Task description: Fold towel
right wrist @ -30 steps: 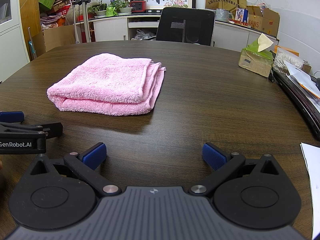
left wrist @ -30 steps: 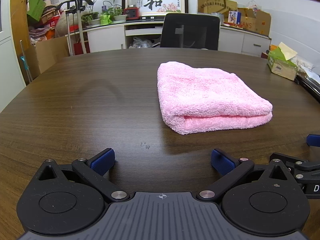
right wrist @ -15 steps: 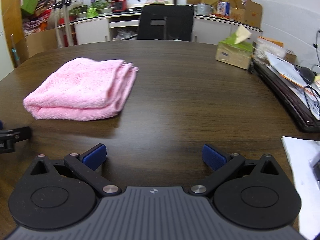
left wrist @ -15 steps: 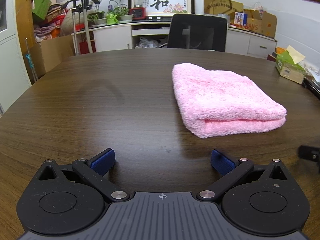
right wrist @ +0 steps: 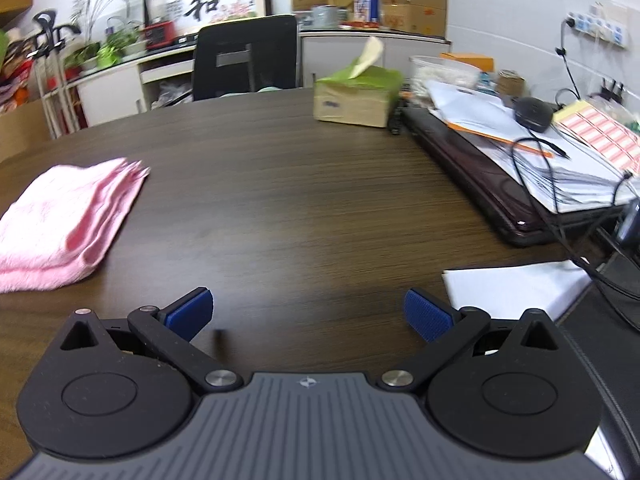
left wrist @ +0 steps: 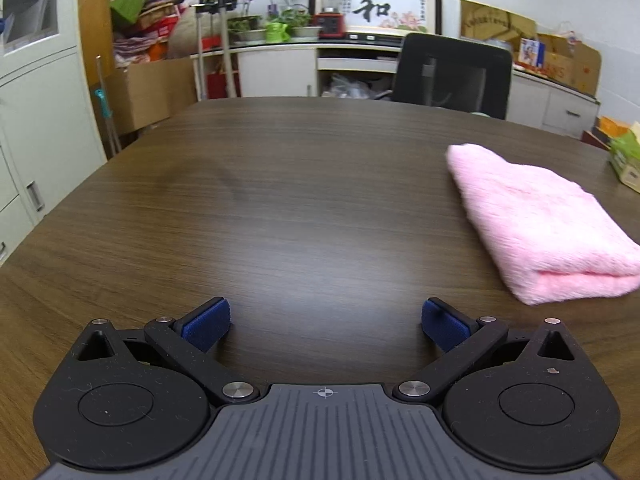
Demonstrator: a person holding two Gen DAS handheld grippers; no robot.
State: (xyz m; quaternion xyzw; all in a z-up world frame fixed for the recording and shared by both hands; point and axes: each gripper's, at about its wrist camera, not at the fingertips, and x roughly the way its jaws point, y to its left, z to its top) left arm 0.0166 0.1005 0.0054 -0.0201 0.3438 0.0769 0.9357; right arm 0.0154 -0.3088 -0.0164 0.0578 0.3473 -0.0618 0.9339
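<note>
Towel (left wrist: 536,224) is lying folded on the table (left wrist: 280,200), so folding looks done. Left gripper (left wrist: 325,322) and right gripper (right wrist: 307,314) are hovering off to either side of the towel, fingers spread wide, gripping nothing.

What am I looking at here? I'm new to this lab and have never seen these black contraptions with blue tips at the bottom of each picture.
Those are two hand-held tools, one in each of a person's hands; no robot arm is involved. Each carries a wide-angle camera looking forward along its two fingers, so each picture shows its own tool at the bottom.

One picture comes from the left gripper, the other from the right gripper. Both stand open with their blue pads wide apart, and neither holds anything.

On the dark brown wooden table lies a fluffy pink towel, folded into a thick stack. It sits off to the right in the left view and off to the left in the right view, so it lies between the two tools. The right view also shows a green tissue box and a white sheet of paper.
</note>
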